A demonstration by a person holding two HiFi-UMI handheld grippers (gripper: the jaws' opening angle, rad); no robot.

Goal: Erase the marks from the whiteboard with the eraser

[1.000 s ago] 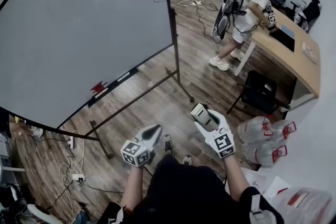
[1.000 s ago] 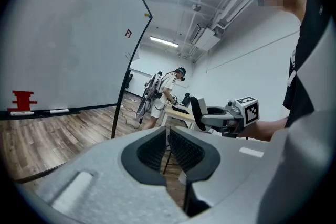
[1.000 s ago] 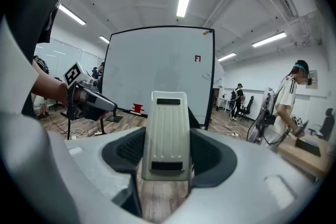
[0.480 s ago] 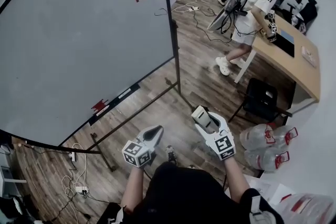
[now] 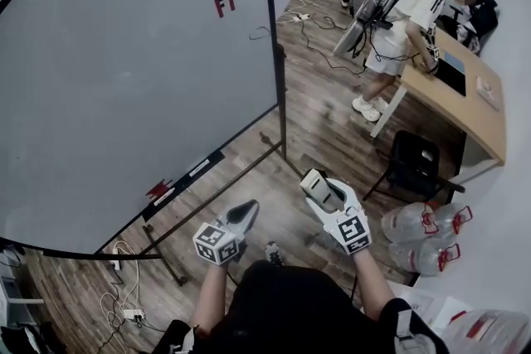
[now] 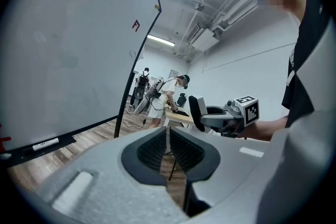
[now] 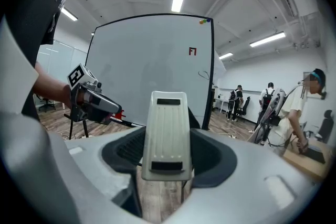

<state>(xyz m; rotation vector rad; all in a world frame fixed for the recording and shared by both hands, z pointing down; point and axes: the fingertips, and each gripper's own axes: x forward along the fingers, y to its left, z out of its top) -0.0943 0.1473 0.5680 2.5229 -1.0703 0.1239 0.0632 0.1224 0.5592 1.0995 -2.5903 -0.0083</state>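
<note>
The whiteboard [image 5: 124, 70] stands ahead on my left, with a red mark [image 5: 222, 6] and a thin black scribble [image 5: 261, 33] near its right edge. On its tray lie a red object [image 5: 158, 191] and a marker [image 5: 197, 168]. My right gripper [image 5: 319, 188] is shut on the pale eraser [image 7: 168, 134], held at waist height well short of the board. In the right gripper view the red mark [image 7: 192, 51] and the scribble [image 7: 203, 75] lie beyond the eraser. My left gripper [image 5: 241, 215] is shut with nothing in it [image 6: 168, 147], beside the right one.
The board's metal stand [image 5: 282, 128] reaches onto the wood floor. A person [image 5: 398, 4] leans over a wooden desk [image 5: 465, 87] at the right. A black chair [image 5: 415, 157] and water bottles [image 5: 423, 228] stand nearby. Cables [image 5: 124, 294] lie at the lower left.
The board sits lower in the head view than before. The person at the desk has bent further forward. Both grippers keep nearly the same pose, the eraser still held.
</note>
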